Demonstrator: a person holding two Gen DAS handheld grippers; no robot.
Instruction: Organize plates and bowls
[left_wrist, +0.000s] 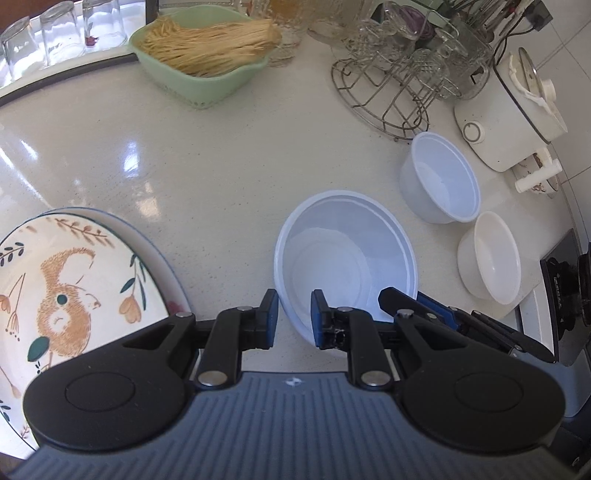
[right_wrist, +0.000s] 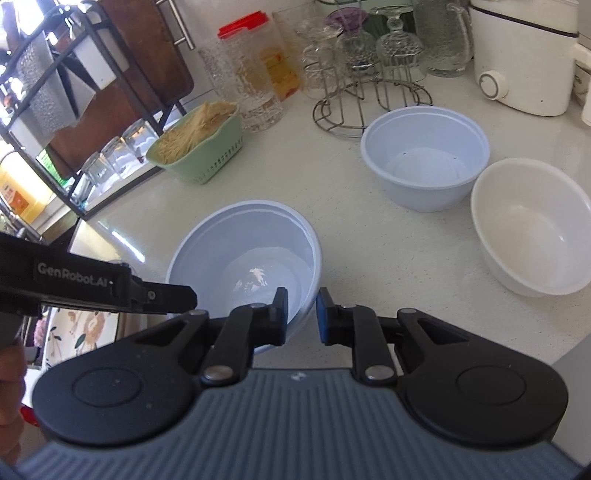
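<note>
Both grippers grip one pale blue bowl (right_wrist: 245, 254) by its near rim, from two sides. The right gripper (right_wrist: 301, 315) has its pads (right_wrist: 281, 314) pinched across the rim wall at the bowl's 5 o'clock; the left gripper (left_wrist: 294, 318) is clamped on the rim at roughly 7 o'clock, one finger inside the bowl and one outside. Jaws on both stand narrow with only the thin wall between them.

Bowl sits mid-counter (left_wrist: 207, 155). Whether its base rests on the surface or is just lifted, cannot tell.

Done so far, judging by layout: the plates look gathered. A patterned plate (left_wrist: 66, 280) lies on top of another plate whose rim (left_wrist: 162, 254) shows beneath, at 9 o'clock of the held bowl.

Left to do: the bowls are unstacked. A second blue-white bowl (right_wrist: 424, 155) and a white bowl (right_wrist: 532, 225) stand touching or nearly so, at 1 to 2 o'clock of the held one, well apart from it. Likely step in hand: carry this bowl to join them or nest them.

Green basket of noodles (left_wrist: 201, 51) and wire glass rack (left_wrist: 388, 96) sit beyond, not involved.
</note>
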